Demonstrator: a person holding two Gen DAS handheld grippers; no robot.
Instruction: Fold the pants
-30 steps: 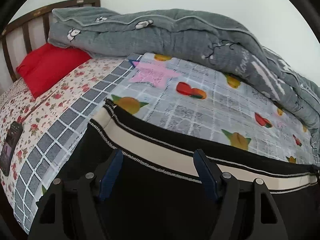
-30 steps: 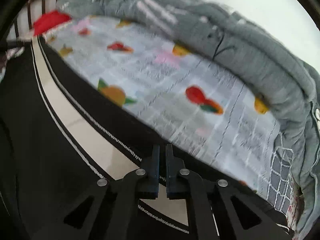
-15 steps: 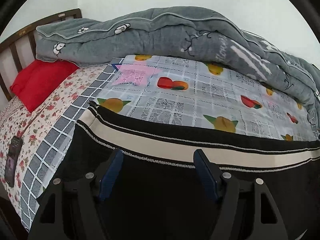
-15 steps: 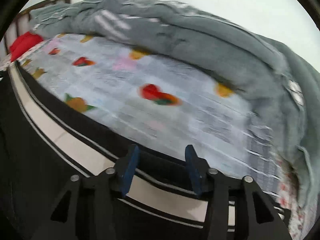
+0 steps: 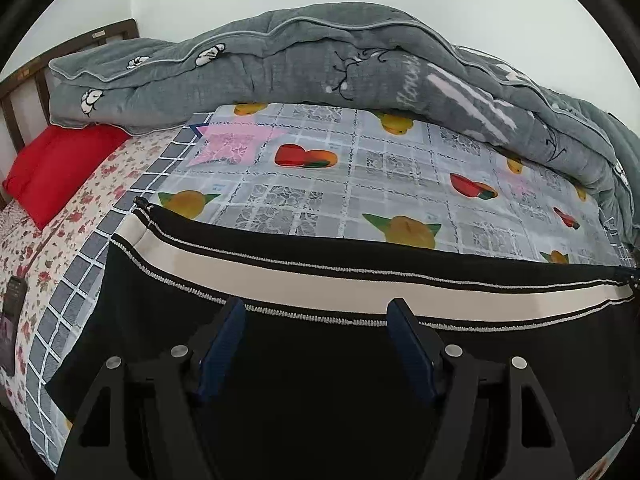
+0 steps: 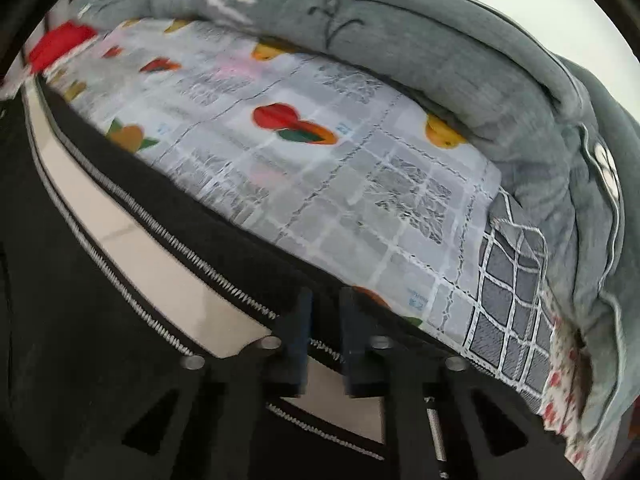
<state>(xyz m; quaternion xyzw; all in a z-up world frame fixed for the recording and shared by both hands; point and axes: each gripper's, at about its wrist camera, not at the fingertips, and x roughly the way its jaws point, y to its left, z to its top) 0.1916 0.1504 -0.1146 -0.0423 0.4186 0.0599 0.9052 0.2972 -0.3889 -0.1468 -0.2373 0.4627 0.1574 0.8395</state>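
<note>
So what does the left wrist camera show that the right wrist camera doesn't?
Only the left wrist view shows the wooden headboard, a dark phone-like device at the floral sheet's edge, and the left gripper, jaws wide over the black pants.

Only the right wrist view shows the right gripper, jaws just closed, near the pants' cream side stripe; whether it pinches fabric is unclear.

Both show the pants, the fruit-print sheet, the grey quilt and the red pillow.
</note>
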